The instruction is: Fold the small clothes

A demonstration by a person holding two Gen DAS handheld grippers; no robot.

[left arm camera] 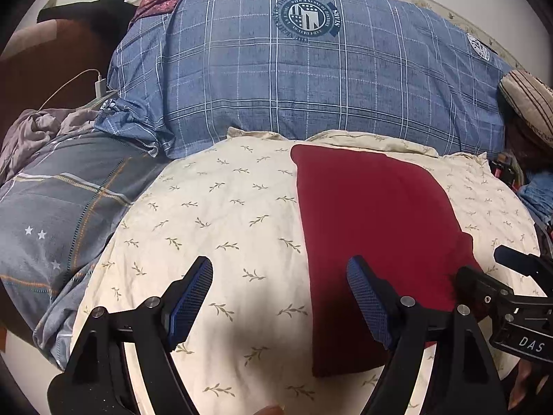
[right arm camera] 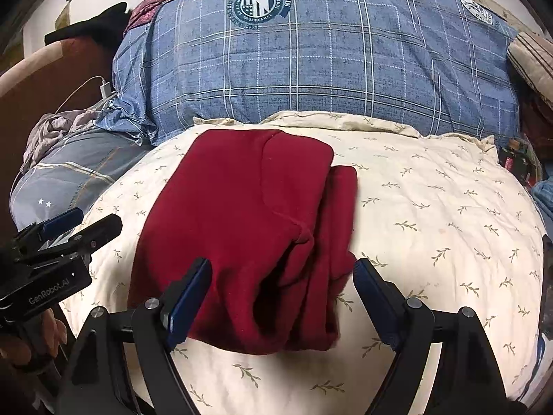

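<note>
A dark red garment [left arm camera: 373, 228] lies folded into a long strip on a cream leaf-print pillow [left arm camera: 221, 214]. In the right wrist view the red garment [right arm camera: 249, 228] shows overlapping layers bunched along its right side. My left gripper [left arm camera: 280, 269] hovers open over the garment's left edge, one finger above the pillow and one above the red cloth. My right gripper [right arm camera: 281, 271] stands open over the garment's near end, nothing pinched between its blue pads. The right gripper [left arm camera: 508, 276] also shows at the right edge of the left wrist view, and the left gripper [right arm camera: 74, 226] at the left edge of the right wrist view.
A blue plaid duvet [left arm camera: 311, 79] is heaped behind the pillow. A grey striped cover [left arm camera: 58, 207] lies to the left, with a white charger and cable [left arm camera: 100, 86] beyond it. A striped cushion [left arm camera: 532, 103] sits at the far right. A hand [right arm camera: 24, 342] grips the left tool.
</note>
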